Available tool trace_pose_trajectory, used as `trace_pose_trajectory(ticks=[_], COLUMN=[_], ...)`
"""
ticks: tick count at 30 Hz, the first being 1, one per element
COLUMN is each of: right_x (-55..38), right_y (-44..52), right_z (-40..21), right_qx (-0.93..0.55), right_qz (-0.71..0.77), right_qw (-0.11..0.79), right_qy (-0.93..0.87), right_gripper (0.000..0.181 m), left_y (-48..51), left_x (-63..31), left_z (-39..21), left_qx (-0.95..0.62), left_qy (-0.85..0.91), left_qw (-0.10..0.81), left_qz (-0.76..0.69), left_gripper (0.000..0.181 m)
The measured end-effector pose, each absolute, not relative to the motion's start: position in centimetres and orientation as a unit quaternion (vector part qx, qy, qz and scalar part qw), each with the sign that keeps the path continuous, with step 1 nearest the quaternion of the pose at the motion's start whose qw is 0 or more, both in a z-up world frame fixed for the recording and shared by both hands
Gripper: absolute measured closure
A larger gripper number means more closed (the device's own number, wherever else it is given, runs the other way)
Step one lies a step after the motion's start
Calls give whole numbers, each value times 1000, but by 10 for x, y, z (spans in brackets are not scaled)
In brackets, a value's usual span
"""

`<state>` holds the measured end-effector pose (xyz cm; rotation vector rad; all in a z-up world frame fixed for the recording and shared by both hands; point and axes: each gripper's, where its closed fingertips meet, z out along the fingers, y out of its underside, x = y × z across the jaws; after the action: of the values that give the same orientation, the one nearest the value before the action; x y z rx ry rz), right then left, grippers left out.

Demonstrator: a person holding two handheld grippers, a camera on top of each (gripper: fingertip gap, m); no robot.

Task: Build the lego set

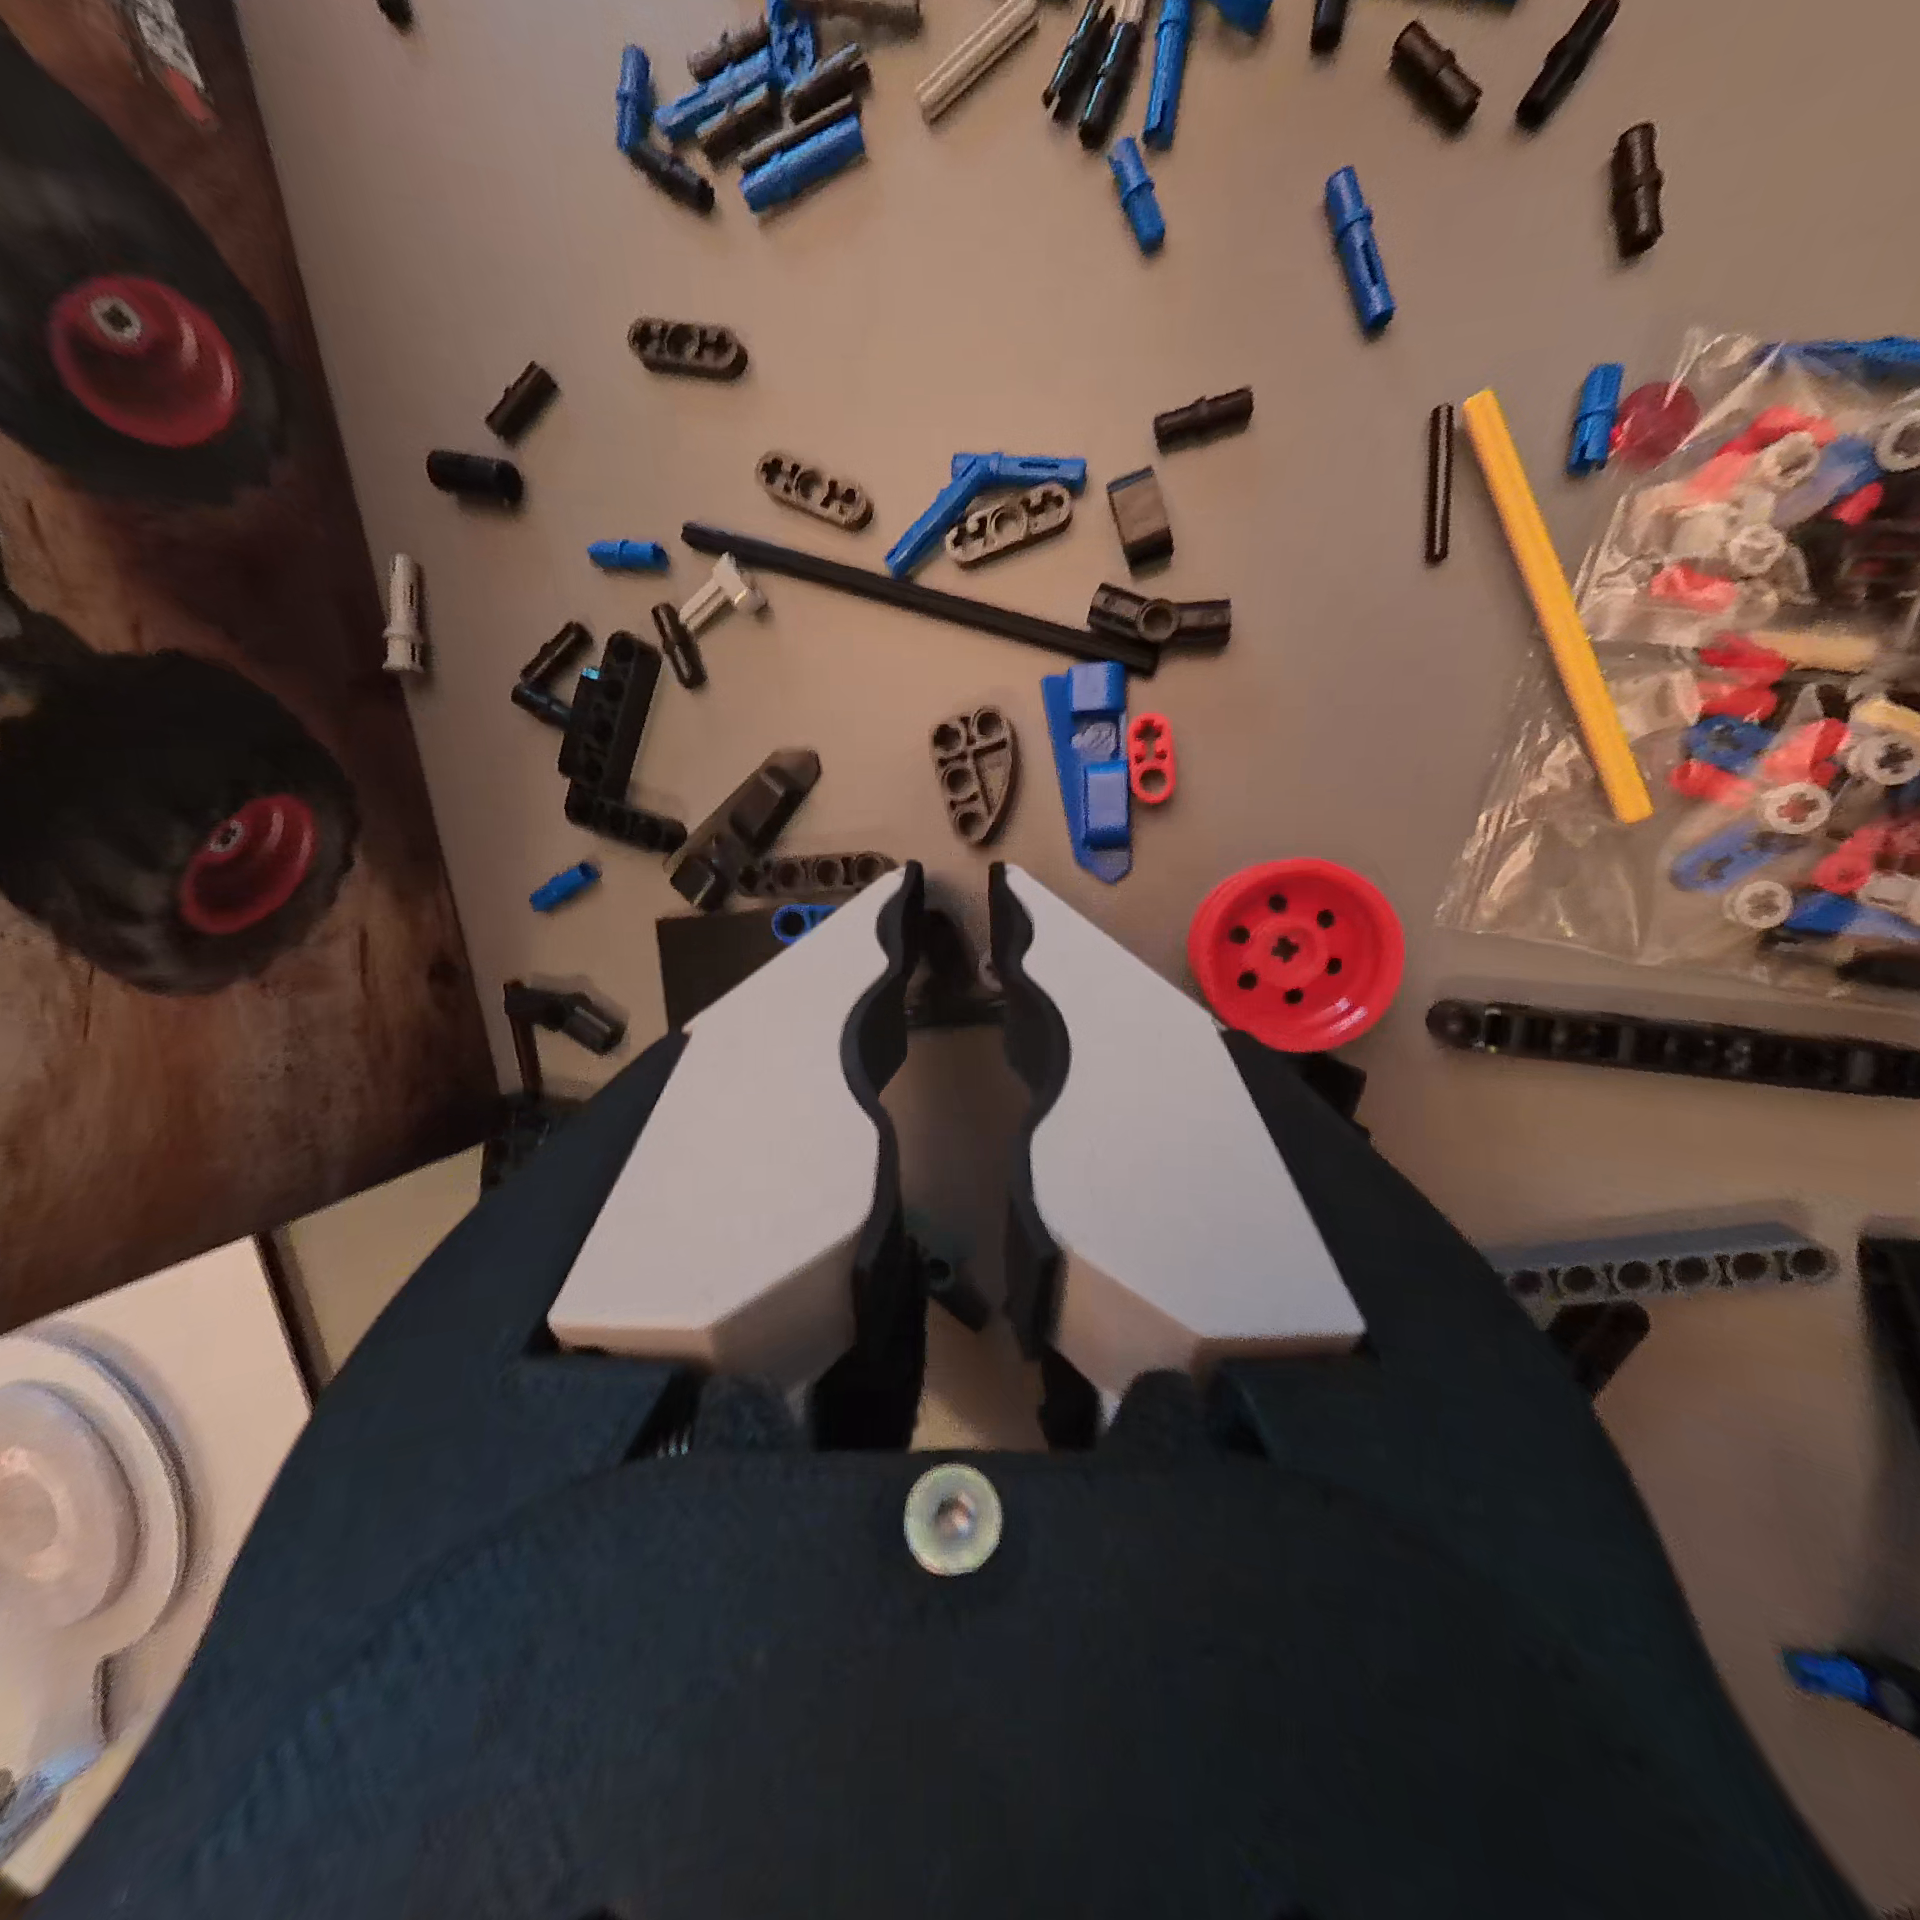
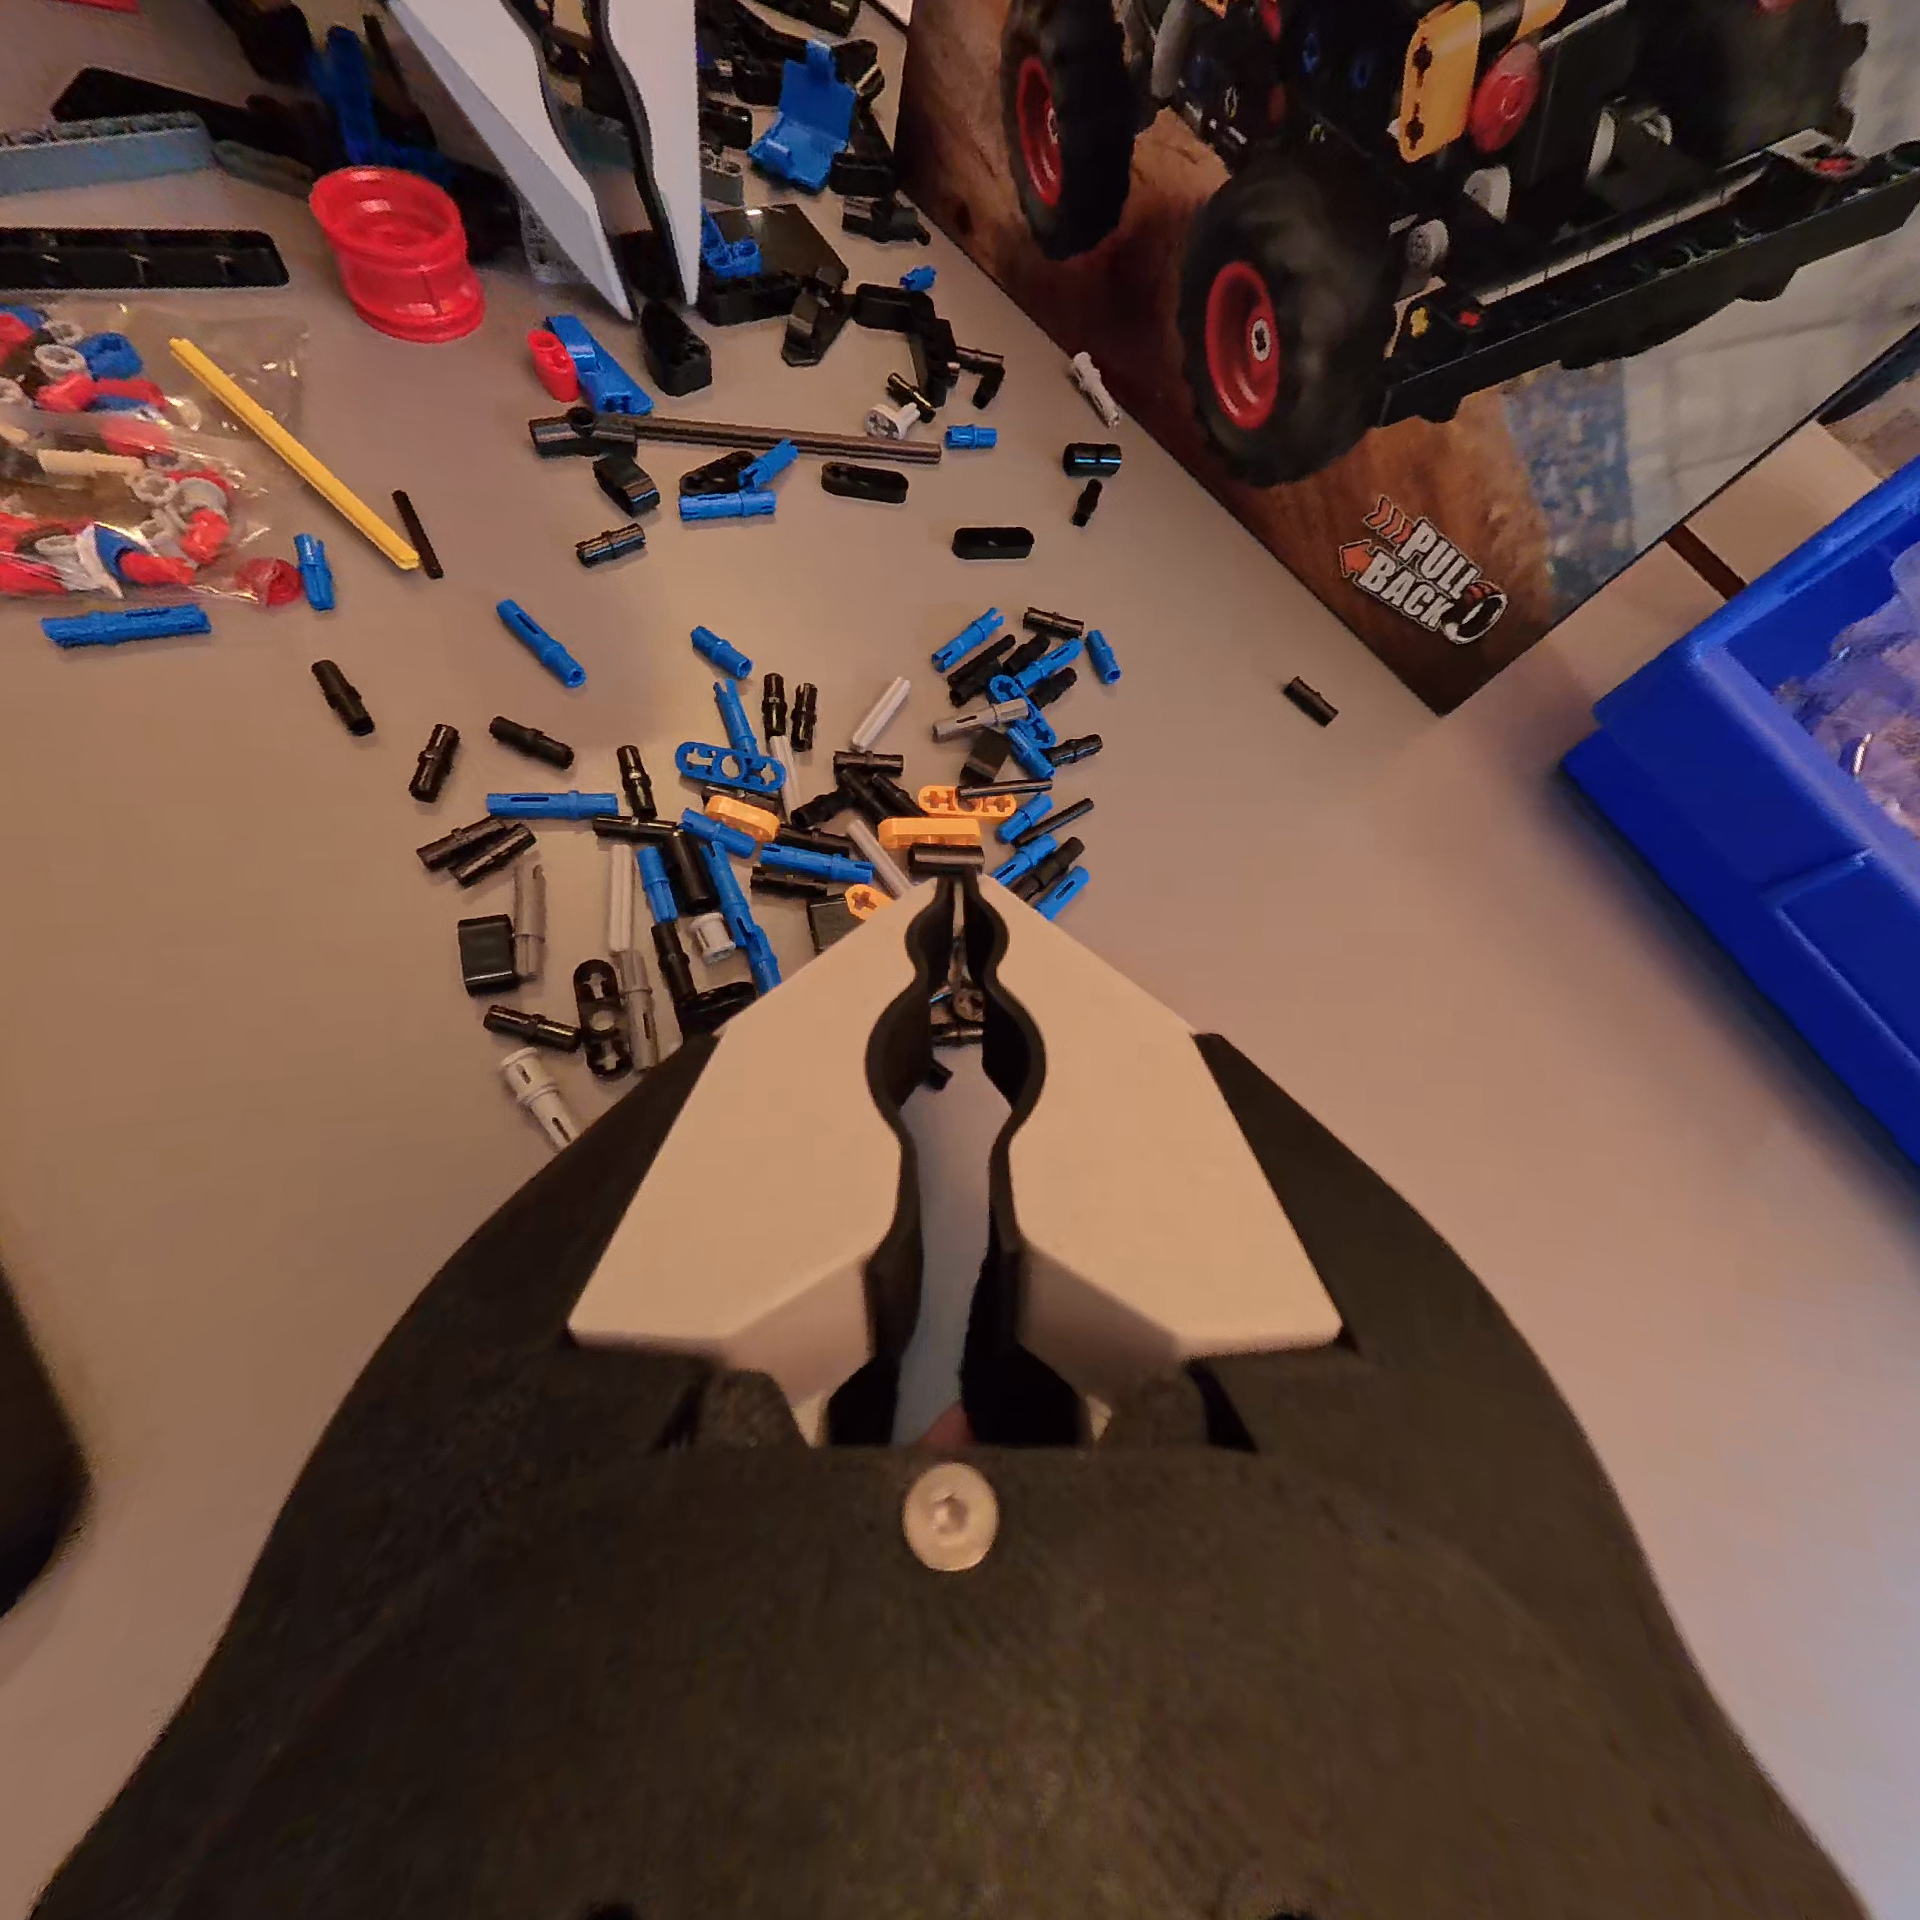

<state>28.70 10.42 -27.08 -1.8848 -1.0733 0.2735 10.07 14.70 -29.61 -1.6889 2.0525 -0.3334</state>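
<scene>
The right gripper [image 2: 948,881] pinched a black pin [image 2: 945,860] at the pile's [image 2: 790,831] near edge, best lifted straight; the left gripper [image 1: 954,899], narrowly parted, hovered left of the red wheel [image 1: 1296,953].

The table [image 1: 1039,312] is viewed steeply from above, close, by both wrist cameras, facing roughly opposite ways. The red wheel [image 1: 1296,953], yellow axle [image 2: 291,452] and box [image 2: 1351,312] are shared.
</scene>
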Motion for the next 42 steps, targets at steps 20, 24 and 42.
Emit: trace_pose_trajectory(ticks=[20,24,42], right_x=[290,291,294], right_y=[107,107,111], right_z=[-268,-269,-268], right_qx=[-766,-767,-769], right_qz=[101,99,93], right_qw=[467,466,472], right_qy=[-429,-430,-421], right_gripper=[181,181,180], left_y=[180,177,216], left_x=[70,51,46], left_z=[-291,-291,-287], left_qx=[-673,-682,-699], left_qy=[695,693,658], left_qw=[228,208,272], left_qz=[-113,-106,-65], left_gripper=[166,167,160])
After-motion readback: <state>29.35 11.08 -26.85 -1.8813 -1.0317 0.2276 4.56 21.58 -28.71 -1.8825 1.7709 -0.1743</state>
